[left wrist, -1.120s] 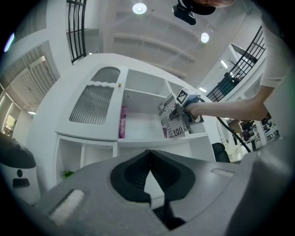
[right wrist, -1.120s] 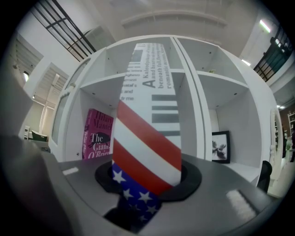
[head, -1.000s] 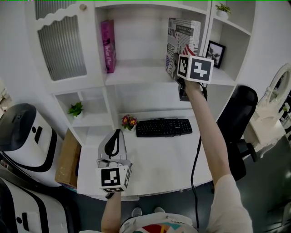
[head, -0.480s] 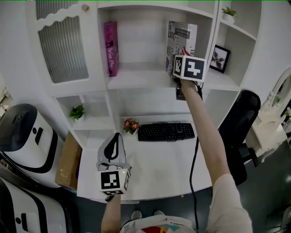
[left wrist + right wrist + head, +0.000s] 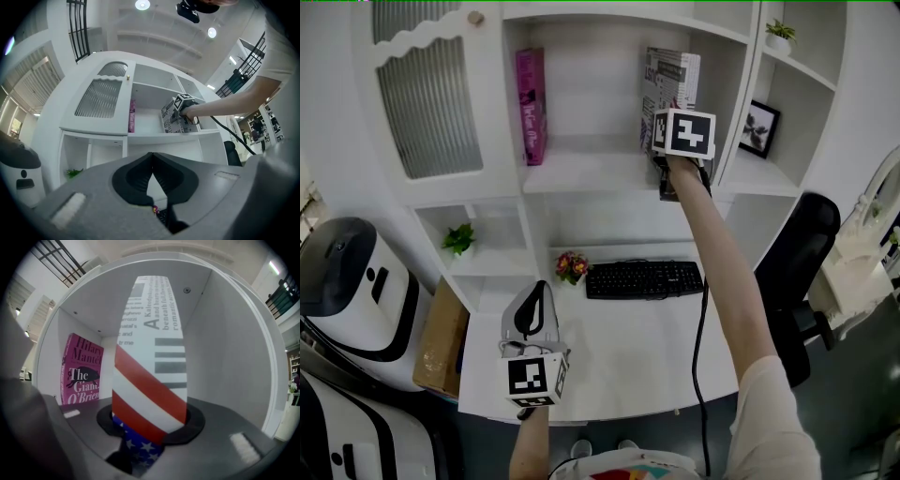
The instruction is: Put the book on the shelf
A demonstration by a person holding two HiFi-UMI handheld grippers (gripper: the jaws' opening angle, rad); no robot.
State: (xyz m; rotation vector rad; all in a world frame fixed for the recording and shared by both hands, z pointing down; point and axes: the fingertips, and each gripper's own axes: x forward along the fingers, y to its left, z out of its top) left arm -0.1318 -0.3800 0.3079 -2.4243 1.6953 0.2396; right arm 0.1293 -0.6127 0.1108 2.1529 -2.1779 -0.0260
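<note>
My right gripper [image 5: 667, 155] is shut on a book [image 5: 668, 86] with newspaper print and a stars-and-stripes spine [image 5: 150, 380]. It holds the book upright inside the upper middle shelf compartment [image 5: 581, 169], toward its right wall. In the right gripper view the spine fills the middle between the jaws. A pink book [image 5: 528, 105] [image 5: 82, 371] stands upright at the compartment's left wall. My left gripper [image 5: 532, 314] hangs low over the white desk [image 5: 628, 366], shut with nothing in it; its view shows the shelf unit, the held book [image 5: 169, 118] and the right arm from afar.
A black keyboard [image 5: 644, 278] and a small flower pot [image 5: 572, 267] sit at the desk's back. A ribbed cabinet door [image 5: 431, 94] is left of the shelf. A framed picture [image 5: 758, 129] and a plant [image 5: 783, 30] occupy the right shelves. A black chair [image 5: 802, 262] stands right.
The right gripper has carried the book up and deeper into the shelf compartment. The left gripper has stayed over the desk.
</note>
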